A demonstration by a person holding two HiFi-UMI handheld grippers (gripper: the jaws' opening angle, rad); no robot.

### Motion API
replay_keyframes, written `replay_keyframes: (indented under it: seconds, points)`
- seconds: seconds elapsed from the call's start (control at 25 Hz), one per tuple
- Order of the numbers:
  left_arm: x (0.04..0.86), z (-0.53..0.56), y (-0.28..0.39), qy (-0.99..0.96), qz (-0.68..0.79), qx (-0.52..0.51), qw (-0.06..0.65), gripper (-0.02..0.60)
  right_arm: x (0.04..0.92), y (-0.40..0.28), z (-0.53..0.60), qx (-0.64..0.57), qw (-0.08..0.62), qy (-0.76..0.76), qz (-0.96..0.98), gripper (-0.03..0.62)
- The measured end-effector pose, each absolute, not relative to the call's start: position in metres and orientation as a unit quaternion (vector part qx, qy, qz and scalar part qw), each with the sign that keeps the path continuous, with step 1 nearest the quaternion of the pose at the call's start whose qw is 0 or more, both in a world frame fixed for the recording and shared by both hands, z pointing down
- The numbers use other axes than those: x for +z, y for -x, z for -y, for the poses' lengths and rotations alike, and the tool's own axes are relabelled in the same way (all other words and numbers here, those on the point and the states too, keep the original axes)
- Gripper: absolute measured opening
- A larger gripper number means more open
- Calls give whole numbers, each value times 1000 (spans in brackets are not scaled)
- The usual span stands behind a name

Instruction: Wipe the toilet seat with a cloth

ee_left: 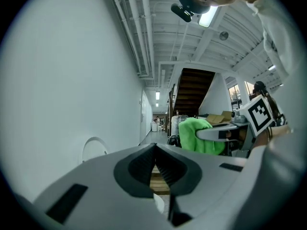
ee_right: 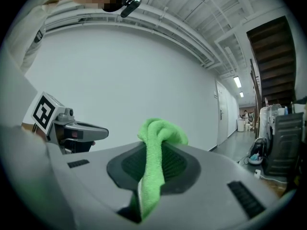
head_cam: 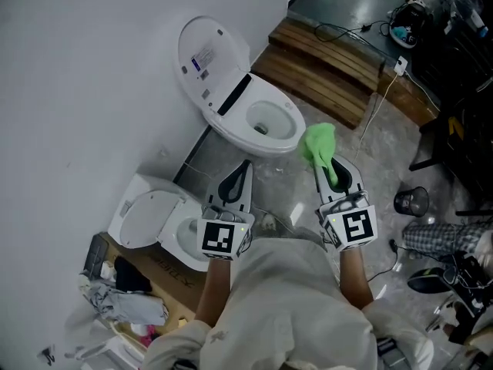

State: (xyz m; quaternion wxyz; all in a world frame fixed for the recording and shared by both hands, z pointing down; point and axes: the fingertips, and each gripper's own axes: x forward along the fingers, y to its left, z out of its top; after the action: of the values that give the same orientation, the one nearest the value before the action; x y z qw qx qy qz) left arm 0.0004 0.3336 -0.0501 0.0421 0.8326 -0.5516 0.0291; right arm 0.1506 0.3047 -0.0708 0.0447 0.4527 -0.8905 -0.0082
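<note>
Head view: the toilet seat (head_cam: 296, 120) lies ahead and slightly left of my right gripper (head_cam: 330, 166), its long axis running from the raised lid toward me; that gripper is the nearer one and carries the green cloth (head_cam: 318, 143) bunched at its tips just beside the seat's near right edge, while my left gripper (head_cam: 241, 169) hangs short of the bowl. Left gripper view: the jaws are pressed together on nothing. Right gripper view: the jaws are clamped on the cloth (ee_right: 154, 143), so I judge the next move to be a short reach forward-left onto the seat
</note>
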Motion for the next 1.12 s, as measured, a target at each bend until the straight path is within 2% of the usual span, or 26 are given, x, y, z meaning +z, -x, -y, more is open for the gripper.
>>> replay_keyframes:
  seconds: [0.72, 1.12]
  points:
    - [-14, -222, 21, -825, 562, 28, 56, 12, -27, -135, -188, 11, 81, -446, 891, 51]
    - [40, -130, 8, -794, 597, 69, 92, 12, 47, -135, -88, 74, 117, -375, 917, 51]
